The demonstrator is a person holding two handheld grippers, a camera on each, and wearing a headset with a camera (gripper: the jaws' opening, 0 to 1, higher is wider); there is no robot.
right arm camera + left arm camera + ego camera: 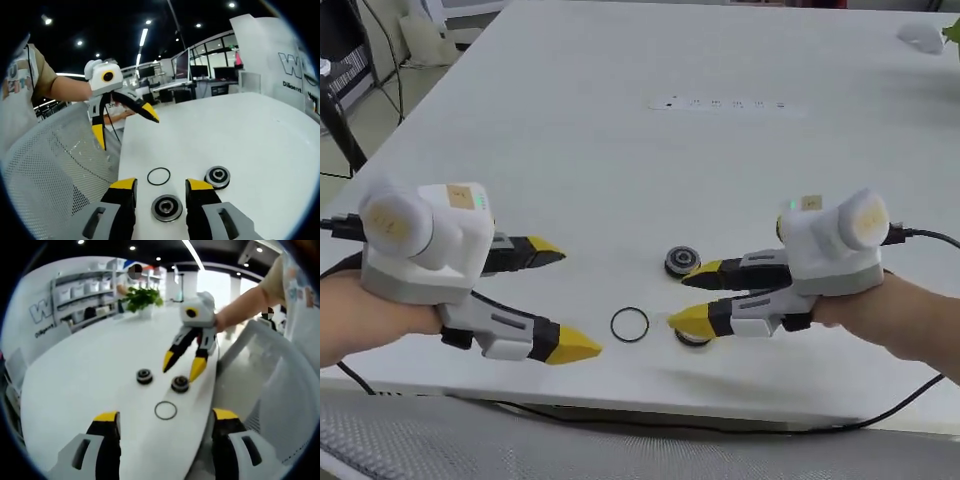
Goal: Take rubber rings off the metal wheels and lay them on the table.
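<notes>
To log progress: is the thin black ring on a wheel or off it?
Off. The ring lies flat on the table, apart from the near wheel and the far wheel; bare table shows through it.

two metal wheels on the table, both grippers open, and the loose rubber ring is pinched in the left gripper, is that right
No. The rubber ring lies on the table ahead of the left gripper, whose open jaws hold nothing; the left gripper view shows it. The two metal wheels and the open right gripper are as you said.
</notes>
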